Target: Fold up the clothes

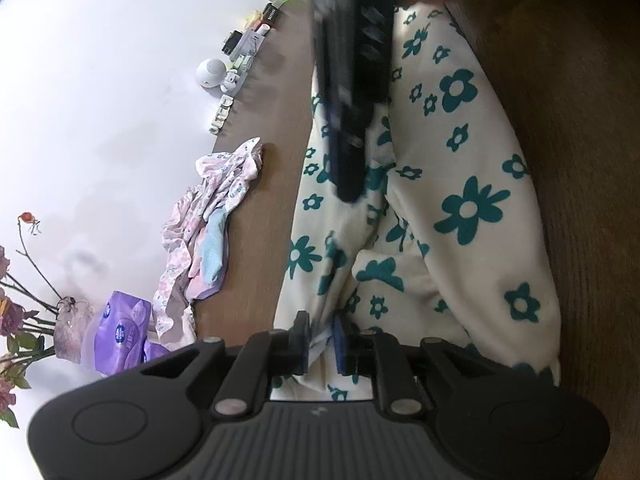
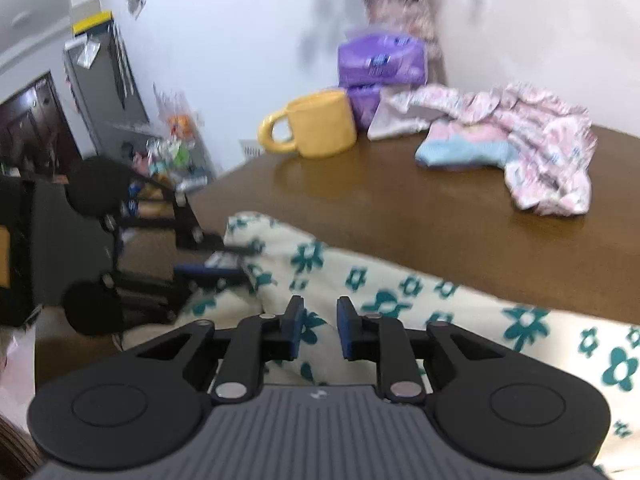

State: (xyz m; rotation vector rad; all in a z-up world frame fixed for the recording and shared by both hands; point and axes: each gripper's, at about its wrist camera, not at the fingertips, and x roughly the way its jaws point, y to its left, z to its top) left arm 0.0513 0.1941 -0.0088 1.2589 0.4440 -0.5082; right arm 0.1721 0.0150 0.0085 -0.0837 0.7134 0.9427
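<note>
Item 1: cream garment w/ teal flowers (image 1: 460,208), lying rumpled across the brown table (image 1: 580,160), running from my left claw to my right.

Item 2: my left claw (image 1: 322,344), clenched on a fold of the garment's edge; cloth shows between the blue pads.

Item 3: my right claw (image 2: 319,332), over the garment, fingers apart w/ a gap; nothing pinched that I can see. In the left wrist view it shows as a dark blurred shape (image 1: 352,80) above the cloth.

Item 4: pink print clothes pile (image 2: 532,136), far side of table, well apart from garment.

Item 5: yellow mug (image 2: 320,124), beside purple tissue packs (image 2: 380,60).

Item 6: flower vase (image 2: 400,12), behind the packs, by the wall.
</note>
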